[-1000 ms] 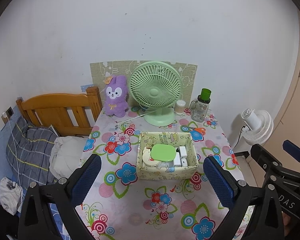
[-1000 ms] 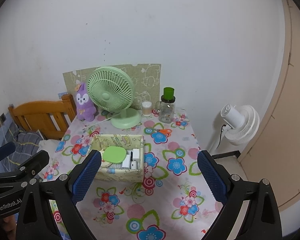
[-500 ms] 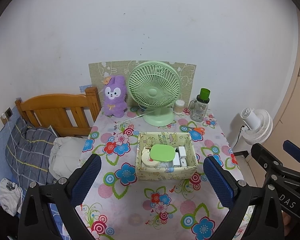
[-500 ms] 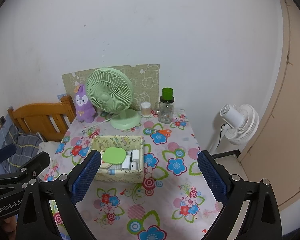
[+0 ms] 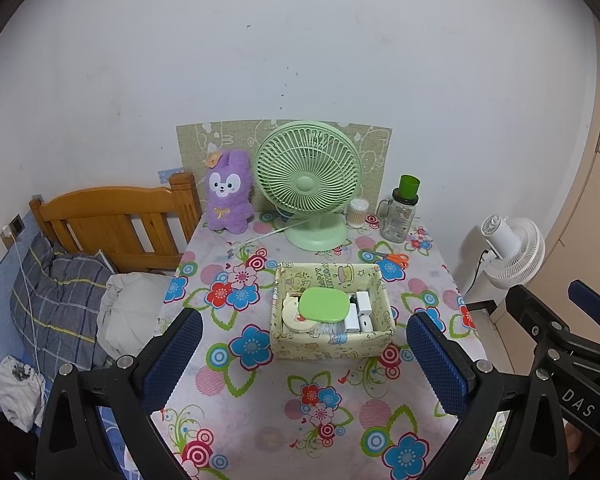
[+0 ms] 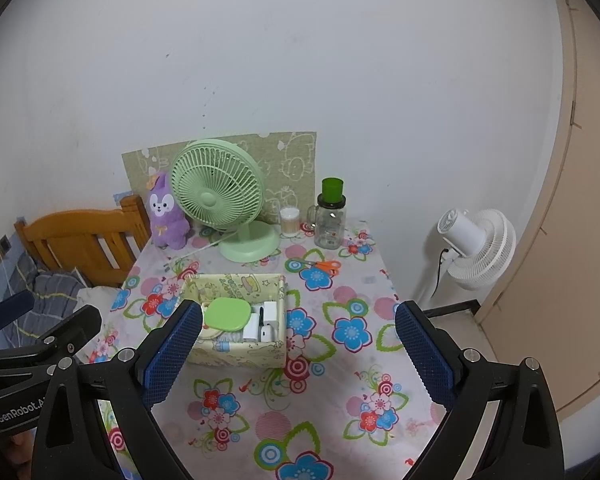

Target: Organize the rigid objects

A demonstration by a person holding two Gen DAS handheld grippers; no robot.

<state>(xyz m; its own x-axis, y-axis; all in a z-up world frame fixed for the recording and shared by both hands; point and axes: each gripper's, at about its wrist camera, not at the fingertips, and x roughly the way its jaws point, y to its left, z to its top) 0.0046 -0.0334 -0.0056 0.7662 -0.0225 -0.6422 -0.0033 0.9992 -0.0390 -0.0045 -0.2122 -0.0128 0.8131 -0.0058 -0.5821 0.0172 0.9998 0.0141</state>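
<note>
Storage box (image 5: 332,316) of small items on bench (image 5: 260,400), ahead between spread, empty left fingers (image 5: 172,360); right fingers (image 6: 424,354) likewise released.

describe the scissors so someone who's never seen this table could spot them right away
Start at the big green desk fan at the back of the floral tablecloth. To its right stands a glass jar with a green lid; just in front of that jar, flat on the cloth behind the storage box, lie the scissors. Their bright orange handles are the only orange thing there.
</note>
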